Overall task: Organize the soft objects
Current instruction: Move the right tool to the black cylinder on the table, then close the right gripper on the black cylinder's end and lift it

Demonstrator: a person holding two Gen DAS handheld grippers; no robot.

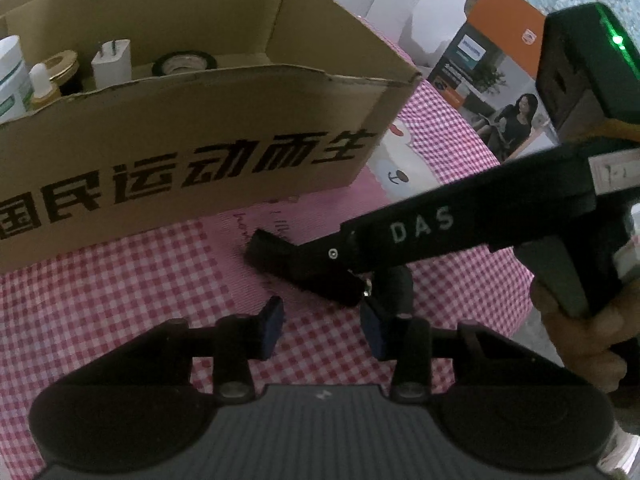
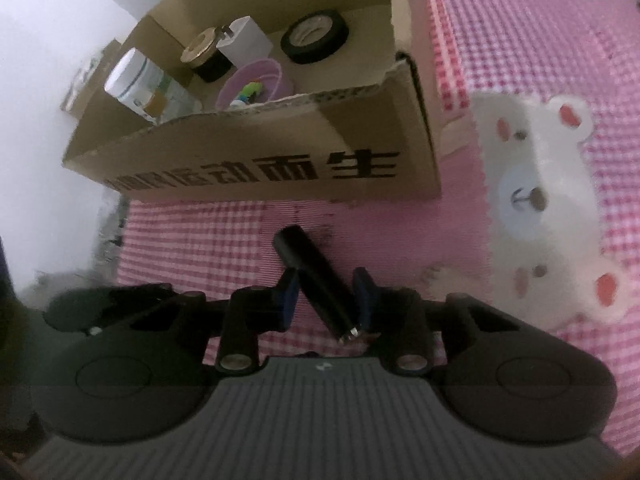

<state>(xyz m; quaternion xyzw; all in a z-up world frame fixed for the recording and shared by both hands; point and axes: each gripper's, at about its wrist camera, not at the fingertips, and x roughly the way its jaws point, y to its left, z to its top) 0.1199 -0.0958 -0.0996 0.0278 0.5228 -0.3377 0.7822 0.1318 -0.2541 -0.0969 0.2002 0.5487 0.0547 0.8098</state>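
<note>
A black cylinder with a metal end [image 2: 308, 264] lies slanted on the pink checked cloth [image 2: 192, 240] in front of a cardboard box [image 2: 280, 148]. My right gripper [image 2: 326, 296] is shut on it, one blue pad on each side. The left wrist view shows the same cylinder [image 1: 280, 260] with the right gripper [image 1: 360, 276] reaching in from the right, a hand [image 1: 580, 340] on its handle. My left gripper [image 1: 324, 328] stands open just below the cylinder. Only cloth shows between its blue pads [image 1: 272, 328].
The open cardboard box [image 1: 200, 120] holds a black tape roll [image 2: 316, 36], a white plug [image 2: 248, 40], a white bottle [image 2: 136, 76], a gold-lidded jar and a purple bowl [image 2: 256, 84]. A white bear is printed on the cloth [image 2: 532, 200] to the right. An orange carton [image 1: 492, 60] stands behind.
</note>
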